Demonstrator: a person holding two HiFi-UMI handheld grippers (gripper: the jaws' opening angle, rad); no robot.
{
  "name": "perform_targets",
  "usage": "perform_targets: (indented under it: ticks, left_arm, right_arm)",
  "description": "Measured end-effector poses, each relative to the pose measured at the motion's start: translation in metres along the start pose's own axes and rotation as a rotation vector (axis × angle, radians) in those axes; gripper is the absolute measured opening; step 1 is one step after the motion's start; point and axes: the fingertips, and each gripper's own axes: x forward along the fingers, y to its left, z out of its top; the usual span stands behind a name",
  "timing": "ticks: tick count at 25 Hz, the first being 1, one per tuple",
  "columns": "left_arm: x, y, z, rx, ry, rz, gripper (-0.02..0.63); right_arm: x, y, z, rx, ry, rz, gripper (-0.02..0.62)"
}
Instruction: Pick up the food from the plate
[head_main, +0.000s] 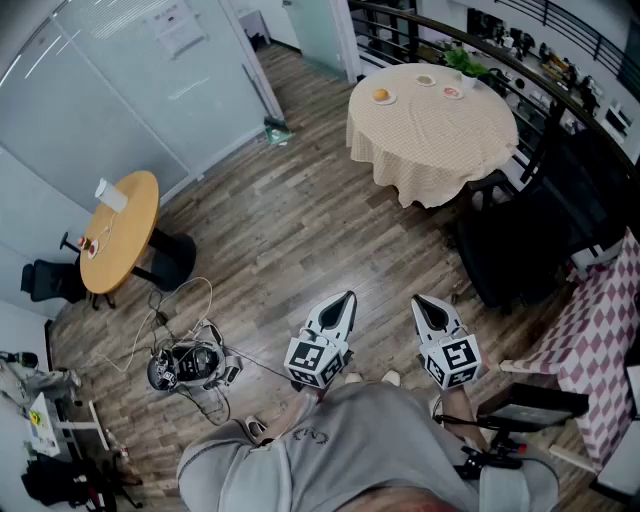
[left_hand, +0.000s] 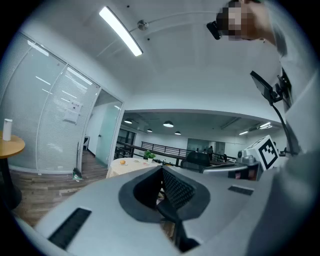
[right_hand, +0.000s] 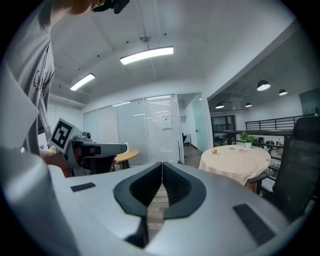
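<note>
— What takes up the room?
— A plank floor (head_main: 300, 210) and two round tables. The big one, under a cream tablecloth (head_main: 430, 145), stands far ahead. The smaller wooden table (head_main: 120, 235) is off to the left. One black chair (head_main: 520, 240) stands at the clothed tabletop's near right edge. A checked cloth (head_main: 600, 330) is cut off by the right border, so I can't tell what it covers.
— And the tongs?
— There are two. The left gripper (head_main: 348, 296) and the right gripper (head_main: 418, 301) sit side by side close to the person's body, well apart from both tables. Each has its jaws pressed together with nothing between them.
— Where's the food?
— There are three plates on the tablecloth. The orange food (head_main: 381, 95) sits on a white plate (head_main: 390, 100) near the tabletop's left edge. A second plate (head_main: 426, 80) and a third plate (head_main: 453, 93) lie toward the far edge, near a potted plant (head_main: 463, 62). What they carry is too small to make out.
</note>
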Motion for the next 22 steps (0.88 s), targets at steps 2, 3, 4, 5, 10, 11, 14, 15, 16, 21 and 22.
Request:
perform_targets:
  ticks: [2, 3, 4, 5, 10, 11, 14, 15, 16, 21, 22]
  left_arm:
    - [0.001, 0.0, 0.006, 0.02, 0.009, -0.034, 0.009]
    - [0.003, -0.001, 0.008, 0.028, 0.01, -0.046, 0.009]
    - [0.005, -0.003, 0.011, 0.036, 0.007, -0.054, 0.009]
    - [0.007, -0.006, 0.014, 0.045, 0.001, -0.057, 0.009]
    - [0.011, -0.023, 0.031, 0.08, -0.046, -0.02, 0.009]
    - [0.01, -0.026, 0.034, 0.083, -0.053, -0.008, 0.009]
    - [0.007, -0.033, 0.04, 0.102, -0.053, 0.027, 0.009]
    - [0.006, -0.036, 0.044, 0.113, -0.051, 0.036, 0.009]
    - [0.005, -0.038, 0.048, 0.122, -0.049, 0.047, 0.009]
    - [-0.014, -0.048, 0.061, 0.157, -0.092, 0.072, 0.009]
    - [-0.016, -0.049, 0.06, 0.161, -0.094, 0.076, 0.009]
  right_arm:
    - [-0.004, 0.0, -0.003, 0.021, -0.012, -0.044, 0.015]
    - [-0.006, -0.002, -0.004, 0.029, -0.017, -0.061, 0.015]
    - [-0.008, -0.005, -0.004, 0.036, -0.021, -0.072, 0.015]
    - [-0.009, -0.008, -0.003, 0.039, -0.026, -0.078, 0.015]
    - [-0.014, -0.025, 0.006, 0.023, -0.049, -0.055, 0.015]
    - [-0.014, -0.026, 0.008, 0.017, -0.051, -0.045, 0.015]
    - [-0.012, -0.029, 0.012, 0.023, -0.047, -0.002, 0.015]
    - [-0.012, -0.03, 0.012, 0.032, -0.044, 0.009, 0.015]
    - [-0.013, -0.032, 0.012, 0.042, -0.043, 0.016, 0.015]
    - [-0.019, -0.021, 0.006, 0.073, -0.044, 0.034, 0.015]
    - [-0.02, -0.018, 0.006, 0.071, -0.048, 0.041, 0.015]
